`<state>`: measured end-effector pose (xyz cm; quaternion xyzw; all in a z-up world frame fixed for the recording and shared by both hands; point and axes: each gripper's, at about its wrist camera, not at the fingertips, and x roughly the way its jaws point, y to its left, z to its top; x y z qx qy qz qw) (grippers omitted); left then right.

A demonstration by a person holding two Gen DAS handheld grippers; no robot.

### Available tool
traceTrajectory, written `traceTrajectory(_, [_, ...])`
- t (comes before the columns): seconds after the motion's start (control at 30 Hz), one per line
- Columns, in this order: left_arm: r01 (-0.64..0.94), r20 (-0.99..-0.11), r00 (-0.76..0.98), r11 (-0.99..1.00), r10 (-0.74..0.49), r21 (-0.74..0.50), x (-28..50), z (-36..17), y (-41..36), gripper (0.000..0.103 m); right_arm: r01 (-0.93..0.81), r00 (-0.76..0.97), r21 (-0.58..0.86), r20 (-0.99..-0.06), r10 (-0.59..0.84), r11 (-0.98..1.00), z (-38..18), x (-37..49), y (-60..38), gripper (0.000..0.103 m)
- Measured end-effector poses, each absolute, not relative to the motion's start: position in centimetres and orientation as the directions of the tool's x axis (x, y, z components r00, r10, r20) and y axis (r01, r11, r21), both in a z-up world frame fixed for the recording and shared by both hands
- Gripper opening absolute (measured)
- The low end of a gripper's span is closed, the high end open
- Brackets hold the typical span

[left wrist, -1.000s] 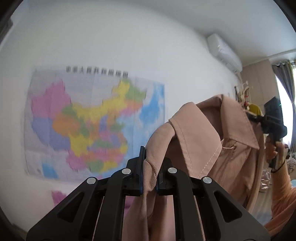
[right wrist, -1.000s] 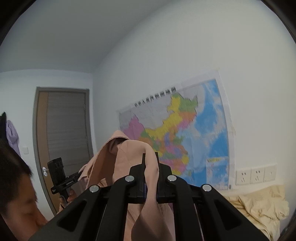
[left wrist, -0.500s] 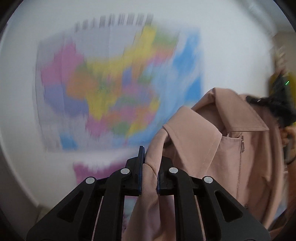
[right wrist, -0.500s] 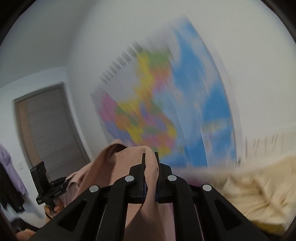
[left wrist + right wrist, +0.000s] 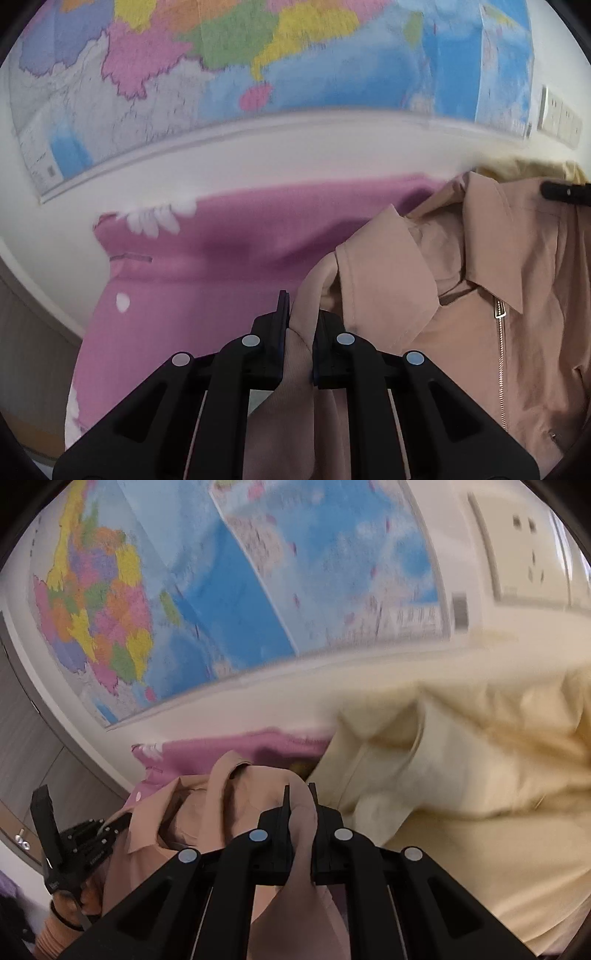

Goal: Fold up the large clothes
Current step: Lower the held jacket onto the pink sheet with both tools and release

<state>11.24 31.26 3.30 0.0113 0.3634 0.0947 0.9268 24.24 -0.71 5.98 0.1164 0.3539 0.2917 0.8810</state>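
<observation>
A dusty-pink jacket [image 5: 480, 332] with a collar and a front zip hangs spread between my two grippers. My left gripper [image 5: 301, 314] is shut on its left shoulder fabric. My right gripper [image 5: 300, 794] is shut on the other shoulder of the jacket [image 5: 192, 812]. The left gripper also shows at the lower left of the right wrist view [image 5: 107, 832], gripping the jacket. The right gripper's tip shows at the right edge of the left wrist view [image 5: 565, 192]. The jacket's lower part is hidden below both views.
A pink sheet with white spots [image 5: 207, 266] covers the bed below the jacket. A cream garment pile [image 5: 480, 775] lies on the right. A coloured wall map [image 5: 258, 66] hangs behind, with wall sockets [image 5: 524, 542] at its right.
Both grippers have swung down and forward with the jacket. The views have dropped from the upper wall and ceiling to the bed and the map's lower edge.
</observation>
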Motion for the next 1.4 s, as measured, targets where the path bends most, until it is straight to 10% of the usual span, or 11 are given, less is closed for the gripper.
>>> traceTrajectory(0.1, [-0.166,-0.657,0.732,0.982,0.181,0.085,13.1,4.0,31.1,0.011,-0.406,0.609,0.43,-0.53,0.59,0.806,7.0,25.6,-1.6,0.006])
traceTrajectory(0.27, [-0.181,-0.699,0.678,0.973,0.228,0.142,16.3,1.7,30.6,0.044,-0.385,0.584,0.367,-0.614,0.531,0.847,5.6,27.5,-0.3,0.01])
traceTrajectory(0.53, [-0.135,-0.572,0.803,0.986,0.169,0.102,9.4,5.3,30.1,0.088,-0.41,0.698,0.246,-0.535,0.476,0.878,10.2,21.6,-2.0,0.068])
traceTrajectory(0.9, [0.262,-0.597,0.768,0.964,-0.233,-0.039,-1.9,4.5,22.1,0.09,-0.5,0.572,0.113,-0.701,0.425,0.859,4.0,6.1,-6.8,0.092])
traceTrajectory(1.13, [0.546,-0.637,0.504,0.787,-0.583,-0.288,-5.0,0.6,11.7,0.09,-0.387,0.493,0.352,-0.702,0.513,0.853,-1.6,2.3,-12.8,0.092])
traceTrajectory(1.4, [0.564,-0.74,0.278,0.728,-0.612,-0.39,-4.0,-5.1,4.0,0.091,-0.37,0.48,0.488,-0.628,0.613,0.79,-3.2,0.8,-14.2,0.092])
